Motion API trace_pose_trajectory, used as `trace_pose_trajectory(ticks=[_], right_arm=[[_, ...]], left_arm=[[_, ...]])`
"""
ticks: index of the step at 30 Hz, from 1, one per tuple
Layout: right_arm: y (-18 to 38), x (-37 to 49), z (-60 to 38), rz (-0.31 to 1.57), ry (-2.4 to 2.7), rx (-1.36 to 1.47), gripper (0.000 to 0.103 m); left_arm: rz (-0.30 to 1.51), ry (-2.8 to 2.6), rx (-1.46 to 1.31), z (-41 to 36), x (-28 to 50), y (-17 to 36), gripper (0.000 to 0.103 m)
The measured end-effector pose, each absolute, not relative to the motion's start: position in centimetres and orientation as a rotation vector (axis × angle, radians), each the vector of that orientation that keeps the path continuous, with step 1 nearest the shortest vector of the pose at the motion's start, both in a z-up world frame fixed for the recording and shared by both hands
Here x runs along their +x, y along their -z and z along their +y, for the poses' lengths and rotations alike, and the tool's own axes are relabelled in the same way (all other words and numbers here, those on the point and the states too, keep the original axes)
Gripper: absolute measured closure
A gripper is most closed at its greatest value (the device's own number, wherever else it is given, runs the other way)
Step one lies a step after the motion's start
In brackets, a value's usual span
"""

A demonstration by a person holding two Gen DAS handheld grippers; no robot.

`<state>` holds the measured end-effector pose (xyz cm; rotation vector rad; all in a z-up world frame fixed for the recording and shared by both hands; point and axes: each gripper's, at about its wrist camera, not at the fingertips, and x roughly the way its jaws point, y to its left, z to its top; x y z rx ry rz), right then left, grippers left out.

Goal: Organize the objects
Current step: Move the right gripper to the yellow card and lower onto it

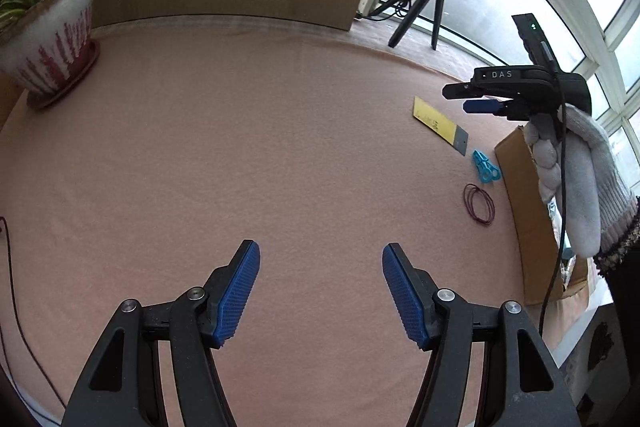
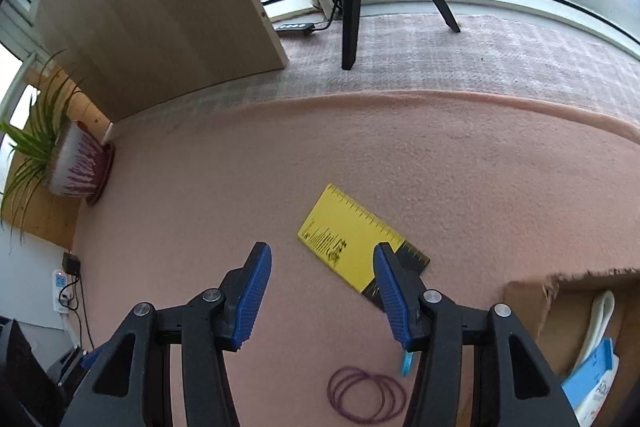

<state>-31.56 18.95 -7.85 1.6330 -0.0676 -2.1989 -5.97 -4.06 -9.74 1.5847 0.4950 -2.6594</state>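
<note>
Both claws gape, left claw (image 1: 321,289), right claw (image 2: 322,291); yellow ruler (image 2: 347,237) flat, black-tipped

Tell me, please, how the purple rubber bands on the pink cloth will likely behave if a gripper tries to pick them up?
The purple rubber bands are thin loose loops, so probably floppy and very light. They lie flat on the fuzzy pink cloth, so the fingers may struggle to get under them. Several loops overlap; perhaps not all will come up together.
</note>
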Motion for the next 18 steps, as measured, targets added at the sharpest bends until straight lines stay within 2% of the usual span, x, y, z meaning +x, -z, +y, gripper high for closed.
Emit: trace_pose_trajectory(ticks=[9, 18], right_arm=[[10.9, -34.7, 18.6, 0.0, 2.207, 1.738, 0.054], [11.6, -33.8, 19.5, -0.197, 2.059, 1.786, 0.054]], left_arm=[[0.556, 2.611, 1.567, -6.6, -5.2, 10.5, 0.036], [0.603, 2.624, 1.605, -6.0, -5.8, 10.8, 0.036]])
